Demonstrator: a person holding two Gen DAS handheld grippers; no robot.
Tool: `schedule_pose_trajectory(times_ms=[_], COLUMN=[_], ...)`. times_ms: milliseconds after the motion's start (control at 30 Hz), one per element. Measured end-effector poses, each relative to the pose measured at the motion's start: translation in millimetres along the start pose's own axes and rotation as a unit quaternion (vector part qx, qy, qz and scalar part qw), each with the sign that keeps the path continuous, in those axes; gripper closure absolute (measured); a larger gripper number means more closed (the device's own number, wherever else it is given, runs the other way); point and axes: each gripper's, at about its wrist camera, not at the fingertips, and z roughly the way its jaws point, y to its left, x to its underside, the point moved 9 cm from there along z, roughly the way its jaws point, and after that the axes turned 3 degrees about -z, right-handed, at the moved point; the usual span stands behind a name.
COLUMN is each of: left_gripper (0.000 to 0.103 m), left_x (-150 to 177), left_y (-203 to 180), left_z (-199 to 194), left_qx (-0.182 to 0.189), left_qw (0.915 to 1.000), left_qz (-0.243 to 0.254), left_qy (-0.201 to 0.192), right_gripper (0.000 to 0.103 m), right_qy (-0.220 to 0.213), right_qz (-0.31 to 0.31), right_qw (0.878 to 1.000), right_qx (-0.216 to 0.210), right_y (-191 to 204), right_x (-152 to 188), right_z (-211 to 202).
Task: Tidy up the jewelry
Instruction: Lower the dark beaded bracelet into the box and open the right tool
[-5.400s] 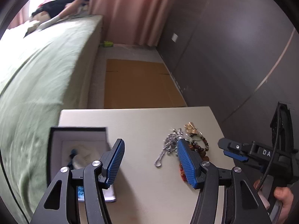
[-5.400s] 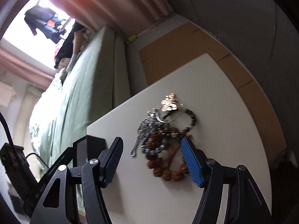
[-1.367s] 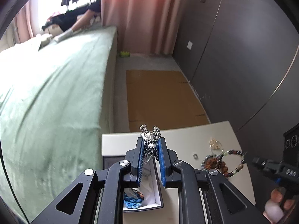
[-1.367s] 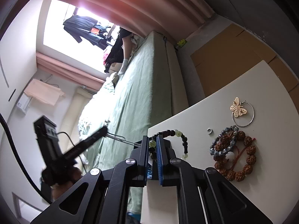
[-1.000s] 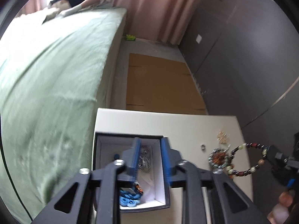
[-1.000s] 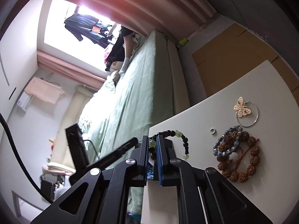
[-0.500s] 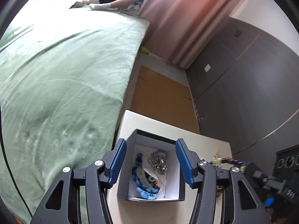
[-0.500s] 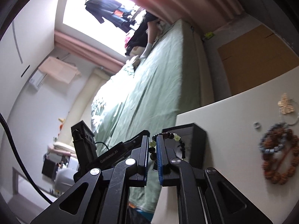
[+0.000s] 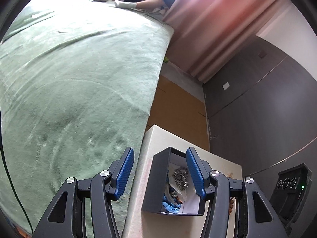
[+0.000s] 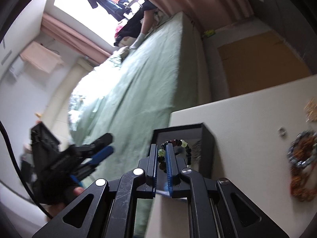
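Observation:
A black jewelry box (image 9: 156, 180) stands open on the white table (image 9: 158, 138), holding a silver chain (image 9: 180, 176) and blue beads (image 9: 169, 206). My left gripper (image 9: 159, 170) is open and empty, its right finger over the box. My right gripper (image 10: 162, 158) is shut on a dark bead bracelet (image 10: 183, 144) and holds it over the box (image 10: 208, 140). The left gripper also shows in the right wrist view (image 10: 95, 148), off to the left of the table.
A green bed (image 9: 69, 83) runs along the table's left edge. On the table to the right lie a brown bead bracelet (image 10: 303, 180), a grey bead bracelet (image 10: 293, 154), a small ring (image 10: 282, 131) and a gold butterfly piece (image 10: 312, 107). Cardboard (image 10: 261, 63) lies on the floor beyond.
My left gripper dropped the silver chain into the box, opened and pulled back to the left. My right gripper carried the dark bead bracelet from the pile to over the box.

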Motion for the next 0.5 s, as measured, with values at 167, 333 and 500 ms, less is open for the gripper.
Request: schedule_pose_trajectory(times_ms=[167, 333, 500], left_gripper=[0.047, 0.047, 0.047], left_x=[-3, -2, 6], left_y=[5, 2, -14], left_z=[-4, -3, 3], left_qx=[0.000, -0.002, 0.005], left_qw=[1.0000, 1.0000, 0.9998], left_qz=[-0.004, -0.001, 0.021], left_qy=[-0.004, -0.005, -0.002], right_gripper=[0.051, 0.051, 0.051], right_qy=[0.013, -0.002, -0.025], right_qz=[-0.015, 0.006, 0.025], right_qw=[0.999, 1.000, 0.999], right_qx=[0.026, 0.018, 0.027], right_y=[2, -8, -25], right_x=[-1, -3, -8], right_z=[7, -5, -34])
